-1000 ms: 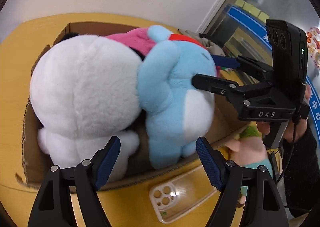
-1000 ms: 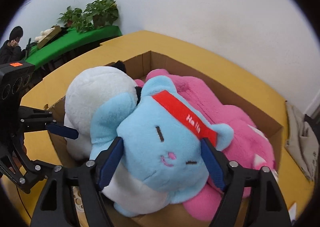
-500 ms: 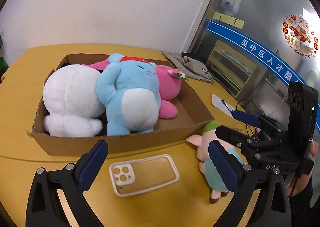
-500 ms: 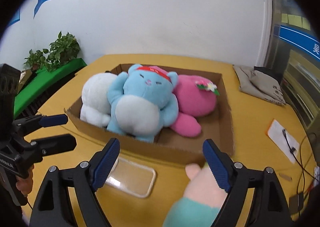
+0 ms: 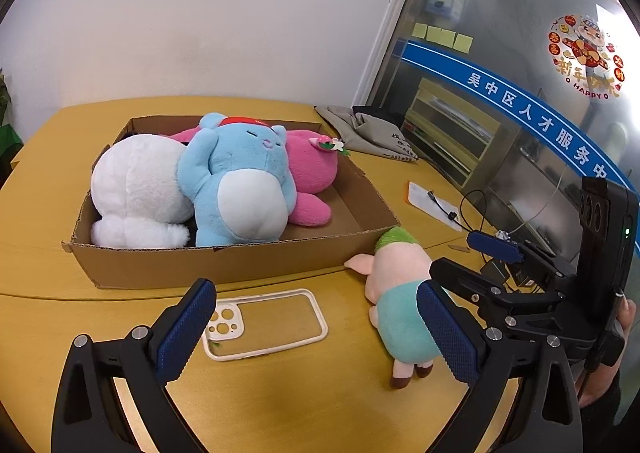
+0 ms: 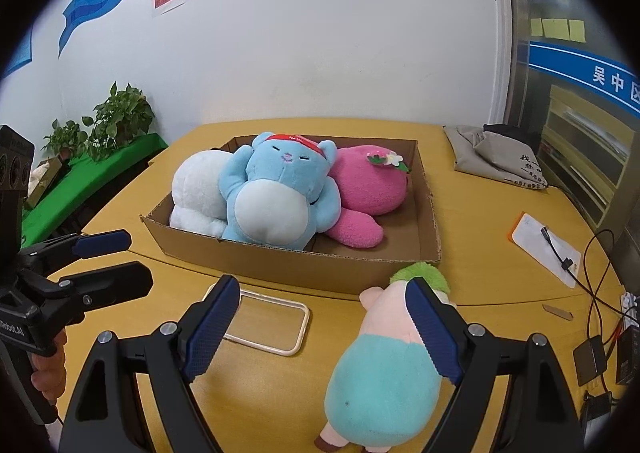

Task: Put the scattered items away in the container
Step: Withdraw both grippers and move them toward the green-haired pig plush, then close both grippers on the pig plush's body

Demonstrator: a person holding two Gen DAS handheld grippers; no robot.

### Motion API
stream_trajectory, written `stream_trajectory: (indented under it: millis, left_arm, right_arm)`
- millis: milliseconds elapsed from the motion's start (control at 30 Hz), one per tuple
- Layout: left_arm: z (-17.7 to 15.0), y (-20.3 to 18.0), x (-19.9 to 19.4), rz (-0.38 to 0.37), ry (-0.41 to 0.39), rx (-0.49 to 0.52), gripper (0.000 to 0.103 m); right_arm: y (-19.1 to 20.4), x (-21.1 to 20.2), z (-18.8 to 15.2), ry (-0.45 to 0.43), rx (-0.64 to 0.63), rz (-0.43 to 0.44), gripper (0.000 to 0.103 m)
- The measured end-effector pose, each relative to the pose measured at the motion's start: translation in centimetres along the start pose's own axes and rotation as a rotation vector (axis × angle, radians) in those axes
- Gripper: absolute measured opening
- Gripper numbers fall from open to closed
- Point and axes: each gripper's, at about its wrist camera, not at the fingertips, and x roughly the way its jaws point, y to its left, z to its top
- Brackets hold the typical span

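— Where is the small pink pig plush in a teal shirt (image 6: 384,365) seen?
— On the yellow table (image 5: 280,393), outside the brown cardboard box (image 5: 224,265), partly behind the right gripper's (image 6: 324,329) right finger.

— And both tongs?
— The left gripper (image 5: 316,329) and the right are held wide apart, empty, angled downward.

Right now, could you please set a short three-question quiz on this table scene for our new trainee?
1. True or false: the pig toy lies inside the cardboard box.
2. How many soft toys are in the box?
3. Which item lies flat on the table in front of the box: A) phone case, B) mug, C) book?

Key: 1 false, it lies outside, by the box's corner; 2 three: white, blue, pink; 3 A.
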Motion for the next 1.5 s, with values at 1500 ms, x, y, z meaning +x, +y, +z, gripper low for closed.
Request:
stream_trajectory:
  millis: [1500]
  left_arm:
    - [0.6,-6.8,15.8,-0.317,0.269,-0.01,0.07]
  right_arm:
    - [-3.8,4.1,-8.8,0.059,0.057,0.191,0.069]
